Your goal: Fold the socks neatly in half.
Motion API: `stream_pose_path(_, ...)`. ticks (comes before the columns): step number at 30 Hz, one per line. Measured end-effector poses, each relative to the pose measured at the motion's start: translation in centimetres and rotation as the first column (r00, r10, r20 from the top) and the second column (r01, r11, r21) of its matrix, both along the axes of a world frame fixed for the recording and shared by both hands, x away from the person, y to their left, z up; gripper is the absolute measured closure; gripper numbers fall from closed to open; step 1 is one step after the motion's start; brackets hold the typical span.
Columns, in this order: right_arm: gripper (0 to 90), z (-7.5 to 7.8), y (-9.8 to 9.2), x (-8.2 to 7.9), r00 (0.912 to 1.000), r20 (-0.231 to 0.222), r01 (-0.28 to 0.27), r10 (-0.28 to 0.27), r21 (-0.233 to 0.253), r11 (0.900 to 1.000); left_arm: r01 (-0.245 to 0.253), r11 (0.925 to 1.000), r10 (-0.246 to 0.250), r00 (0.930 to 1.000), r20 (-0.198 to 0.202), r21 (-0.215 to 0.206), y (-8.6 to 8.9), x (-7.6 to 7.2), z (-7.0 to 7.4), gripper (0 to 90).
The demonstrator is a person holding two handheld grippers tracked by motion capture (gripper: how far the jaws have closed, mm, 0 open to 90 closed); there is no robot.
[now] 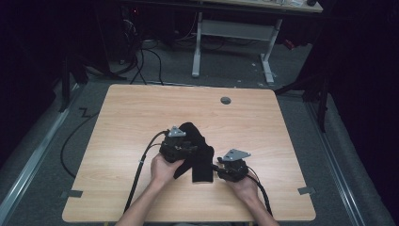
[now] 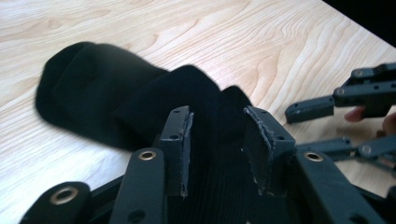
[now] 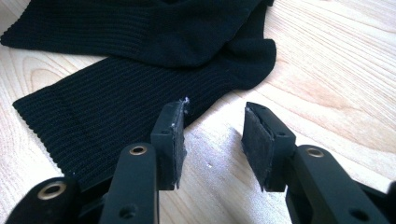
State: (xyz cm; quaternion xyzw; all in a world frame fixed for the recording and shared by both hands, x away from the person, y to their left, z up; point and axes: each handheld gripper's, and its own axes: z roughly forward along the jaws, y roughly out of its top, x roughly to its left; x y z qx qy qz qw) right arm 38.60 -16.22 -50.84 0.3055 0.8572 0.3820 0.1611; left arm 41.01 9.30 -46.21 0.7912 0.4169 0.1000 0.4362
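Black ribbed sock (image 1: 197,150) lies folded on the wooden table (image 1: 122,122), nearer its front edge than its back. Left gripper (image 2: 217,149) hangs over the sock, jaws apart, clamping nothing. Right gripper (image 3: 212,140) (beside the sock's edge) is also spread over bare wood.
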Motion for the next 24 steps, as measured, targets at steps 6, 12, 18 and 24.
stream_pose_path(6, 59.0, 0.0, 0.1, 0.0, 1.0, 0.004, 0.003, -0.003, -0.002, 1.0, -0.009, 0.9991, 0.009, 1.0, 0.003, 0.042, 1.4, -1.1, -0.6, 60.2)
stream_pose_path(12, 59.3, 0.0, 0.2, 0.1, 1.0, 0.002, 0.003, -0.003, -0.001, 1.0, -0.011, 0.9957, 0.01, 0.9998, 0.017, 0.092, 2.4, -2.5, -1.5, 59.7)
stream_pose_path(18, 59.4, 0.0, 0.3, 0.1, 1.0, -0.002, 0.008, -0.008, 0.001, 1.0, -0.014, 0.992, 0.013, 0.9999, 0.011, 0.125, 3.5, -3.6, -2.3, 59.6)
stream_pose_path(24, 59.4, 0.1, 0.5, 0.2, 0.9999, -0.01, 0.008, -0.008, -0.003, 1.0, -0.014, 0.9905, 0.014, 0.9999, 0.005, 0.137, 4.4, -4.5, -3.0, 59.2)
